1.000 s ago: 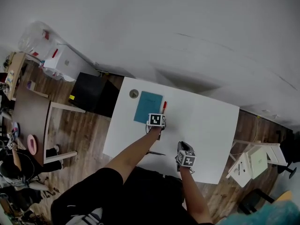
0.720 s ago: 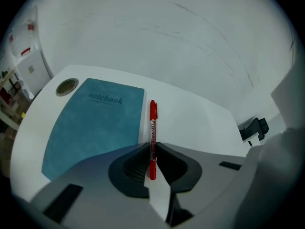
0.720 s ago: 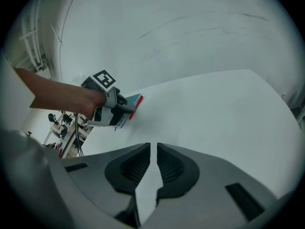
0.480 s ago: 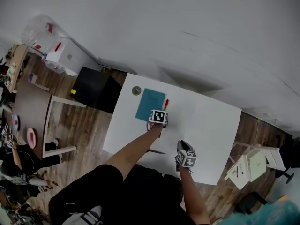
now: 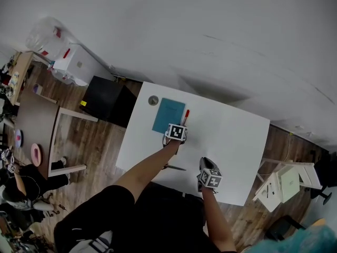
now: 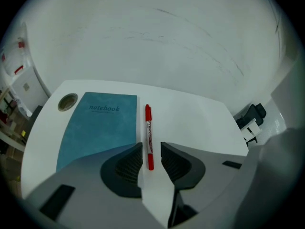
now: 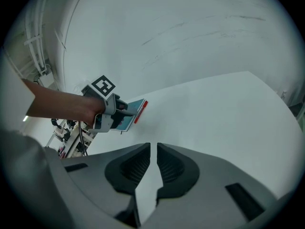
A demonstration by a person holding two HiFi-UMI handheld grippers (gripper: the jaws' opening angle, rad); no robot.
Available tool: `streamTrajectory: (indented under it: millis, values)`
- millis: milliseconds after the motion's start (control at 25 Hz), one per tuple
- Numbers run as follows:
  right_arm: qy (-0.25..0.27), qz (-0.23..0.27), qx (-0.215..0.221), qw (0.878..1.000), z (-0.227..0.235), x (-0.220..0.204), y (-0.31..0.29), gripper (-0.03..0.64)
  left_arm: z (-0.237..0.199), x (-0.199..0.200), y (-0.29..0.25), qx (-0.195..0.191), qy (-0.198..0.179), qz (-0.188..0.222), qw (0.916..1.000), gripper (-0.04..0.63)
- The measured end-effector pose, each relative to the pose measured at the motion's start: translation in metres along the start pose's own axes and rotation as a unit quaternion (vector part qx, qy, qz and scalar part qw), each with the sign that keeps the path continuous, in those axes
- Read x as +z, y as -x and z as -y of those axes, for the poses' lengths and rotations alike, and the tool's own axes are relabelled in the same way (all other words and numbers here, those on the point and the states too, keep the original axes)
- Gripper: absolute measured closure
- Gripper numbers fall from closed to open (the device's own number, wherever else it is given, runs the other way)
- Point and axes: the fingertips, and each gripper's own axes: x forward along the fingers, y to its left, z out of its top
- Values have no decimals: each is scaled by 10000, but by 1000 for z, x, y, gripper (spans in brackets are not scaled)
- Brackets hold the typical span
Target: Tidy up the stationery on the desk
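Observation:
A red pen (image 6: pixel 149 135) lies on the white desk (image 6: pixel 190 123) along the right edge of a teal notebook (image 6: pixel 97 128). My left gripper (image 6: pixel 151 149) is open, its fingertips on either side of the pen's near end with a gap on both sides. In the head view the red pen (image 5: pixel 185 117) and the notebook (image 5: pixel 168 115) sit just beyond the left gripper (image 5: pixel 176 133). My right gripper (image 7: pixel 153 149) is shut on nothing and hovers over the desk's front right; in the head view the right gripper (image 5: pixel 209 177) is near the desk's front edge.
A small round disc (image 5: pixel 153 100) lies at the desk's far left corner. A thin dark pen (image 5: pixel 174 167) lies near the front edge, left of the right gripper. A black box (image 5: pixel 108 101) stands on the floor to the left, a white chair (image 5: pixel 284 181) to the right.

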Motion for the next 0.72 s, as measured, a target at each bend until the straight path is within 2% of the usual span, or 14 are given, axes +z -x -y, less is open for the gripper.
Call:
streamTrajectory:
  millis: [120,280,360,520,600,720]
  values:
    - [-36,62,66,10000,-2,-4,3,557,2,-5,18,-59,-312,203,9993,483]
    - [14,159,240,9996,-12,-4,0,557,3,-33,40,-146,-1293,240,9912,485]
    - [77,151,331,9993,-20,-7,-2,557,4,-55,53,-310,-1595,233,9864,486]
    - [283,142,392,9987,-38,-16,1,557,1,-99,92,-743,-1929,266,9780,563]
    - [204,228,341,9989,-44,-19,3,557,-7,-133,107,-966,-2256,35,9694,569]
    - [-296,388,138,9987,-44,-25,11,557,-20,-180,116,-1202,-2835,-357,9507,568]
